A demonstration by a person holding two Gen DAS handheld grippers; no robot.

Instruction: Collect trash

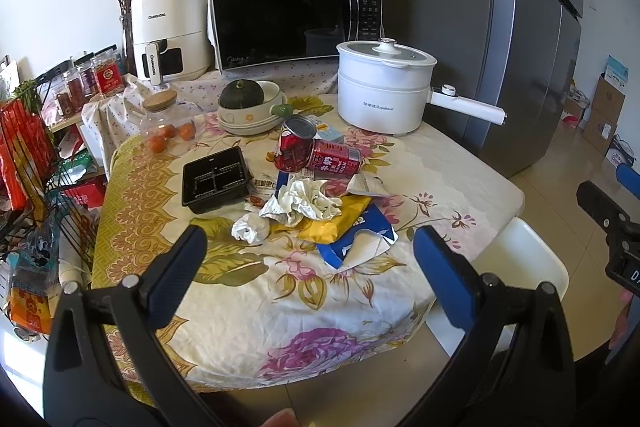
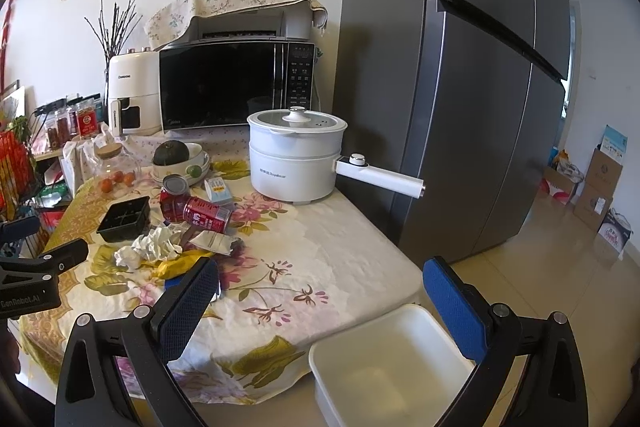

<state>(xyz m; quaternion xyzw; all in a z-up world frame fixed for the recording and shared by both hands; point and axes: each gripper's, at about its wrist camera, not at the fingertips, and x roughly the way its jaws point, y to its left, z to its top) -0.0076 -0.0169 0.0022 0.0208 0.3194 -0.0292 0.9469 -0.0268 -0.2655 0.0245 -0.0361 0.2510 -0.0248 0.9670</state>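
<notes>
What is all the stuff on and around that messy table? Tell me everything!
soda cans: two, red, table middle, one tipped over
crumpled tissues: several, white, trash pile
black tray: one, left of pile
yellow wrapper: one, under the tissues
blue packet: one, torn, near edge
electric pot: one, white, by fridge
microwave: one, black, behind table
air fryer: one, white, left of microwave
white bin: one, beside table
left tongs: open
right tongs: open

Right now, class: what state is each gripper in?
Left gripper: open, holding nothing, above the floral-clothed table.
Right gripper: open, holding nothing, above the white plastic bin.
</notes>
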